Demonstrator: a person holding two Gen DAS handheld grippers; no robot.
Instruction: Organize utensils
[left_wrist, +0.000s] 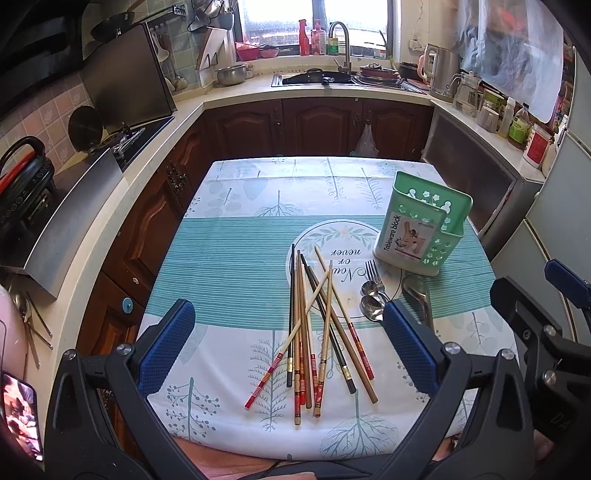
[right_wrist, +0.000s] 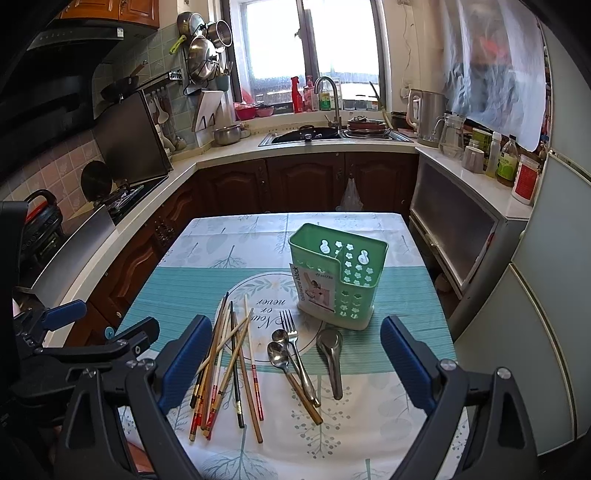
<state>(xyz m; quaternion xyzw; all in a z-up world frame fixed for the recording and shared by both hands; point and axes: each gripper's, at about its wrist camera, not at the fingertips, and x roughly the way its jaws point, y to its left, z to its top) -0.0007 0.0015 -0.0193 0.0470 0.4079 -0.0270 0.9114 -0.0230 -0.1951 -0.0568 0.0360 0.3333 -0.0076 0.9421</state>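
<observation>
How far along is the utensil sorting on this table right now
Nothing looks done: the green holder shows no utensils inside. Nothing is in hand; the left gripper and right gripper are both open. Still loose on the tablecloth: the chopsticks, fork, two spoons and soup spoon.

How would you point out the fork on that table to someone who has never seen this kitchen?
Find the green holder standing on the table. Just in front of it, toward the camera, lie the metal pieces, right of the chopsticks. The fork lies among the two spoons, left of the wide ladle; it alone ends in tines, which point toward the holder.
</observation>
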